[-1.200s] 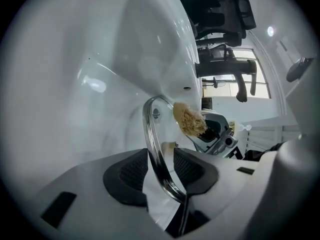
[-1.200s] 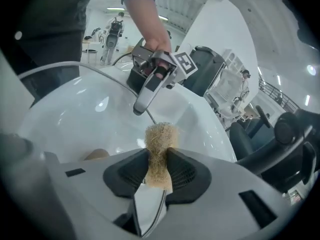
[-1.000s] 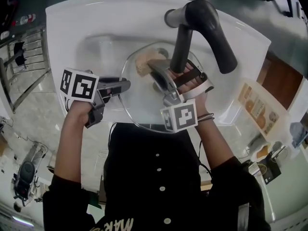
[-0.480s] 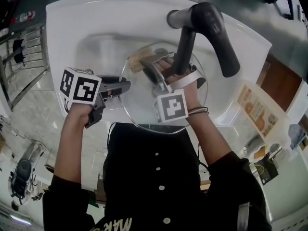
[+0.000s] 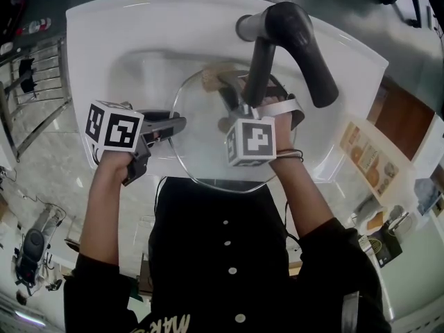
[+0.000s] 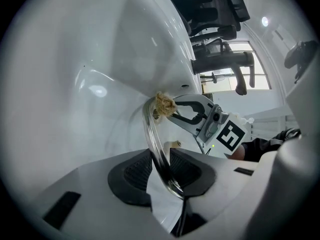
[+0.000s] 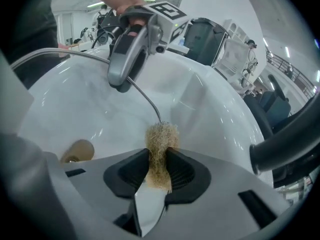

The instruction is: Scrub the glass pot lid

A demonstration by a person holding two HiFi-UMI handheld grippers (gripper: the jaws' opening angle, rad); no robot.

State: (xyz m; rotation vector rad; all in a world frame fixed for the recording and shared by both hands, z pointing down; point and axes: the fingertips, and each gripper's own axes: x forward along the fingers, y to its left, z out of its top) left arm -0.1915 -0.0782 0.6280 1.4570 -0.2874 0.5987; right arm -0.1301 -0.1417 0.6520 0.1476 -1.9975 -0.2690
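Observation:
The round glass pot lid (image 5: pixel 201 148) stands tilted in the white sink (image 5: pixel 104 40). My left gripper (image 5: pixel 177 123) is shut on the lid's left rim; in the left gripper view the glass edge (image 6: pixel 157 149) runs between the pads of the left gripper (image 6: pixel 161 166). My right gripper (image 5: pixel 225 92) is shut on a tan fibrous scrubber (image 5: pixel 211 77) and holds it against the lid's far part. In the right gripper view the scrubber (image 7: pixel 161 144) sits squeezed between the jaws of the right gripper (image 7: pixel 159 171), touching the lid's thin rim (image 7: pixel 145 98). A tan knob (image 7: pixel 77 151) shows at the lower left.
A black faucet (image 5: pixel 277 40) arches over the basin just right of my right gripper. A metal rack (image 5: pixel 35 89) stands to the left of the sink. Printed packets (image 5: pixel 368 155) lie on the counter to the right.
My right gripper has slid the scrubber along the lid's far part, away from the person and slightly right. The left gripper and the lid have stayed in place.

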